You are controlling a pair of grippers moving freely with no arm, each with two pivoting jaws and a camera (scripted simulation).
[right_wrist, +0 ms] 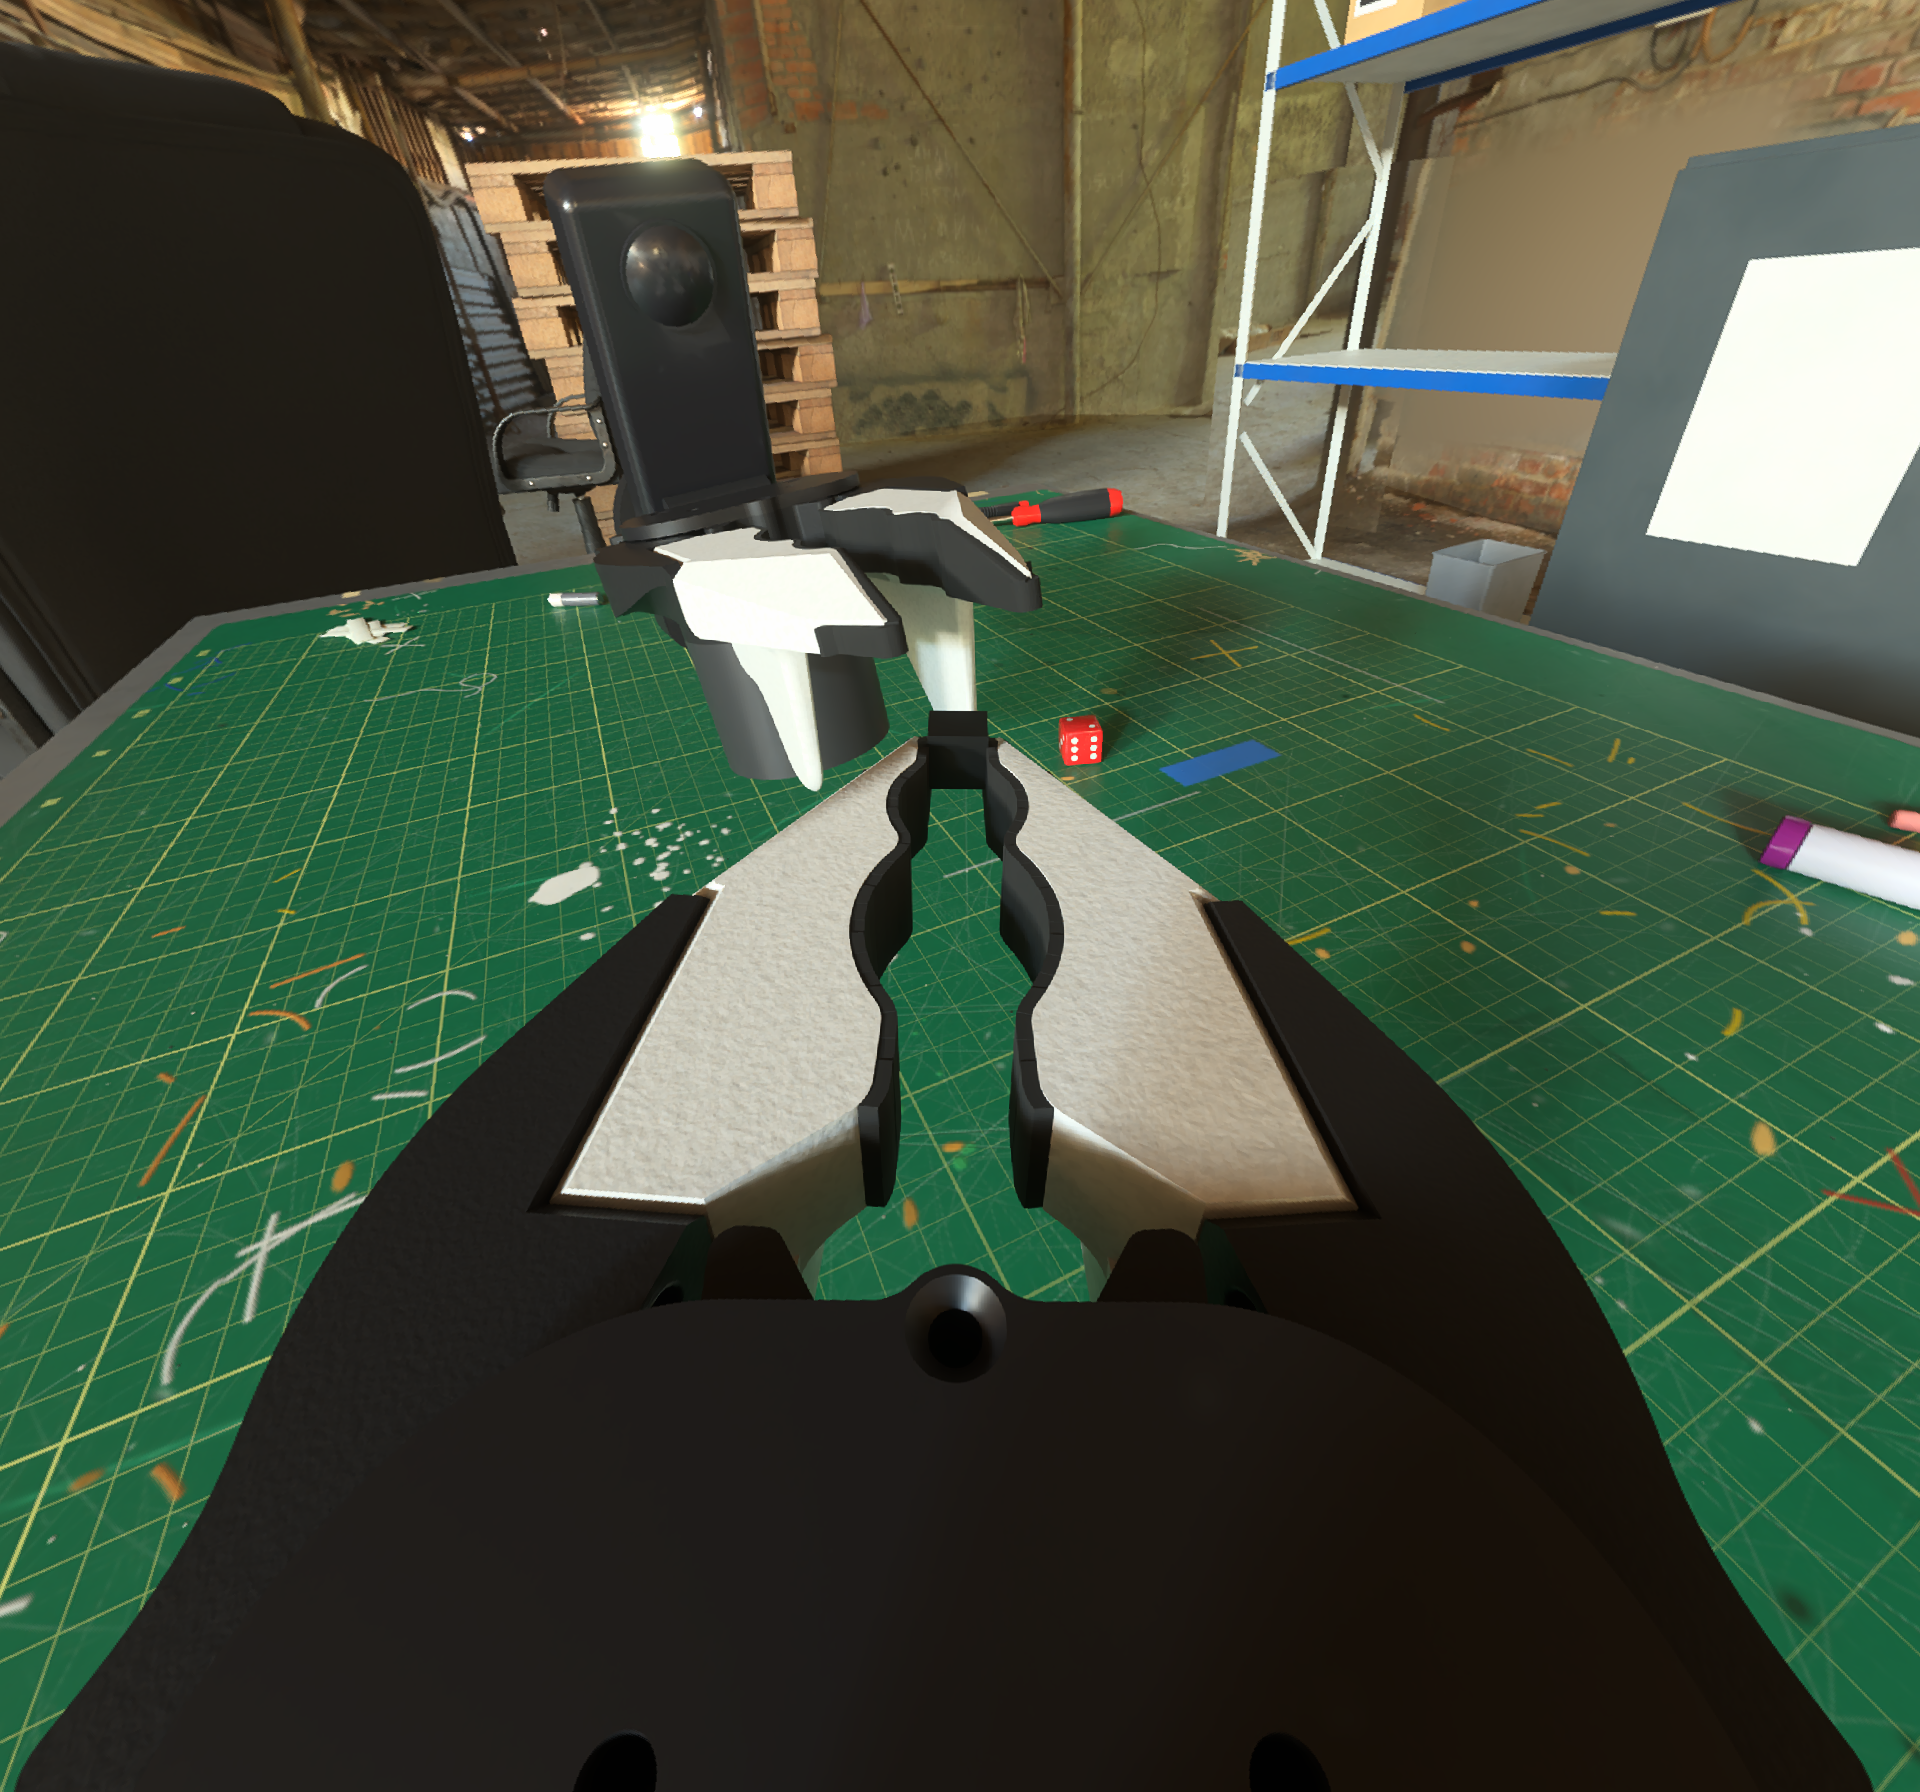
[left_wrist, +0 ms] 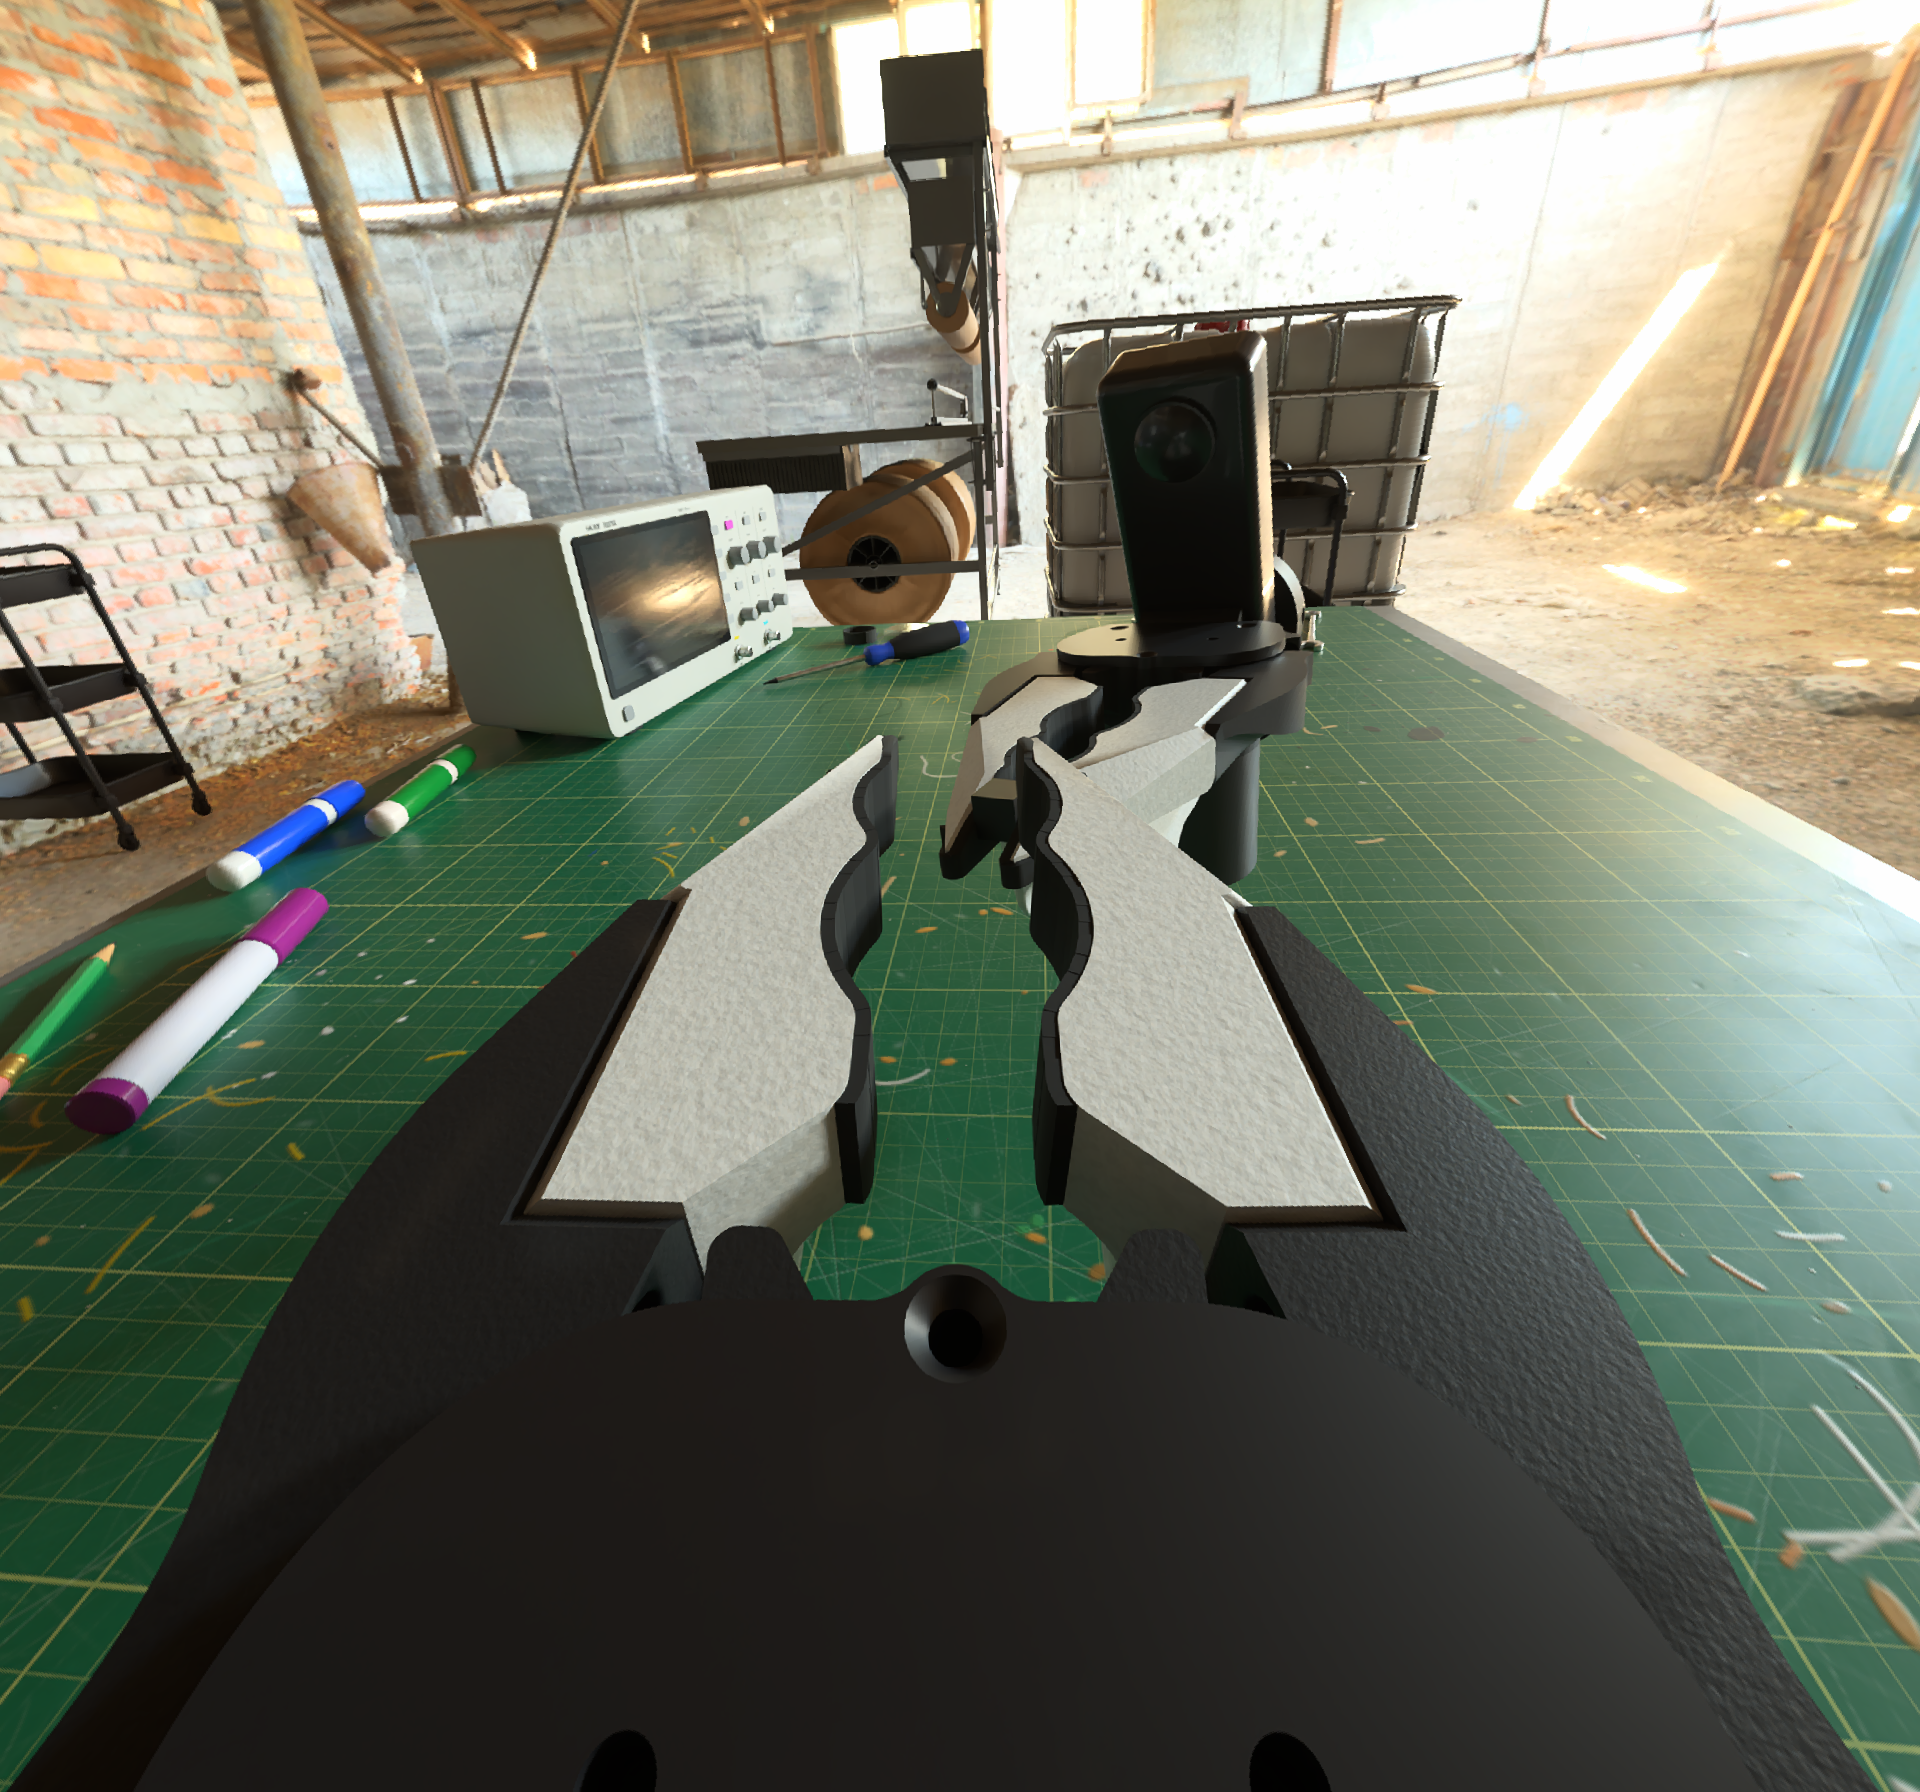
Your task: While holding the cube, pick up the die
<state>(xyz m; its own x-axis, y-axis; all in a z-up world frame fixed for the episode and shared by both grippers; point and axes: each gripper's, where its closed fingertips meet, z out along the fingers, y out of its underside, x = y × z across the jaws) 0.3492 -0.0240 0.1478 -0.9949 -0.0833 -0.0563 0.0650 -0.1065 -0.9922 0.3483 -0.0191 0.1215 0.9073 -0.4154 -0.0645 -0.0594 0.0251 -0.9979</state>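
My right gripper (right_wrist: pixel 956 766) is shut on a small black cube (right_wrist: pixel 956 732) pinched at its fingertips, a little above the green cutting mat (right_wrist: pixel 416 859). A red die (right_wrist: pixel 1081 740) with white pips lies on the mat just right of the cube. My left gripper (left_wrist: pixel 956 755) is open and empty, low over the mat. In the right wrist view it (right_wrist: pixel 878 734) hangs fingers down, just left of and beyond the cube. The right gripper shows in the left wrist view (left_wrist: pixel 987 849), facing mine closely. The die is hidden in the left wrist view.
An oscilloscope (left_wrist: pixel 613 599), a blue-handled screwdriver (left_wrist: pixel 914 643) and blue (left_wrist: pixel 286 833), green (left_wrist: pixel 421 786) and purple (left_wrist: pixel 197 1010) markers lie left. A red screwdriver (right_wrist: pixel 1070 506), blue tape strip (right_wrist: pixel 1218 762), another marker (right_wrist: pixel 1839 859) and a grey board (right_wrist: pixel 1662 495) are nearby.
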